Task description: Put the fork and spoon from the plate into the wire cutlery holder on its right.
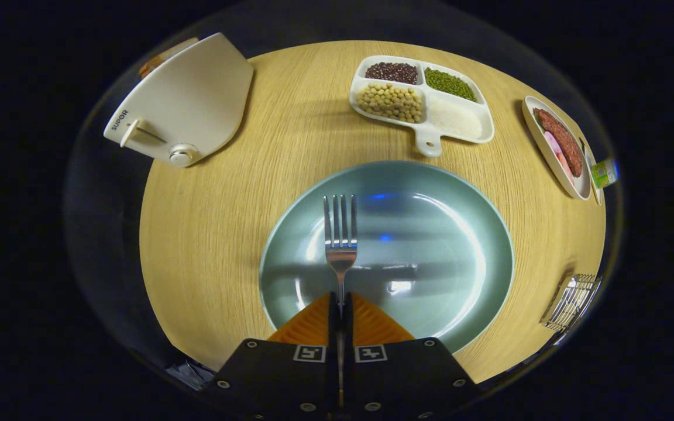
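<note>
On the left of the round wooden counter [208, 234] sits a cream wedge-shaped appliance [188, 99] with a small knob, well apart from the rest. Nearer the middle, the tongs [340, 307] are pressed together on the handle of the slim silver metal fork [340, 234], whose long axis runs straight ahead from the fingers, tines pointing away and lying over the pale blue-green round plate [430, 193]. No spoon can be made out on the plate. Beyond the plate stands a white four-part tray of beans and grains [425, 140], and further right a small oval dish [553, 161] holding sliced meat. The wire cutlery holder [574, 301] stands at the counter's right rim, well apart from the fork, so the coming move likely calls for a carry rightward and turning the fork upright.
</note>
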Motion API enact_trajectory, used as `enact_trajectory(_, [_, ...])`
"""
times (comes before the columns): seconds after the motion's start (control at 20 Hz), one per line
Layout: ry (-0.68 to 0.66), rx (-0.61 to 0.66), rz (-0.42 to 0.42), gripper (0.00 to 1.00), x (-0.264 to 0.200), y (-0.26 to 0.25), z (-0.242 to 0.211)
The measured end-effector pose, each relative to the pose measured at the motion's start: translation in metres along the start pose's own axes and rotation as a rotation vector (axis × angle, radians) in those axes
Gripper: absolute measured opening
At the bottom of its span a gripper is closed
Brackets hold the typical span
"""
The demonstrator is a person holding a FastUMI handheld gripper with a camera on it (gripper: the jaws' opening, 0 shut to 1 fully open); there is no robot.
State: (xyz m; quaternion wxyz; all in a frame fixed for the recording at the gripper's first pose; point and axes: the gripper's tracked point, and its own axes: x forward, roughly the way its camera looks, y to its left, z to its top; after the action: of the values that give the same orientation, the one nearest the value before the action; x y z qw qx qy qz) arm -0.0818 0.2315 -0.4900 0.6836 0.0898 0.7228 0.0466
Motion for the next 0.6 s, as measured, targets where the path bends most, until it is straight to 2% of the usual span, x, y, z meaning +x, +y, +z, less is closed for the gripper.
enact_trajectory(0.1, [-0.061, 0.007, -0.018, 0.03, -0.006, -0.006, 0.009])
enact_trajectory(0.2, [-0.092, 0.011, 0.004, 0.03, -0.015, -0.006, 0.013])
enact_trajectory(0.6, [-0.208, 0.073, 0.020, 0.03, -0.082, -0.049, 0.019])
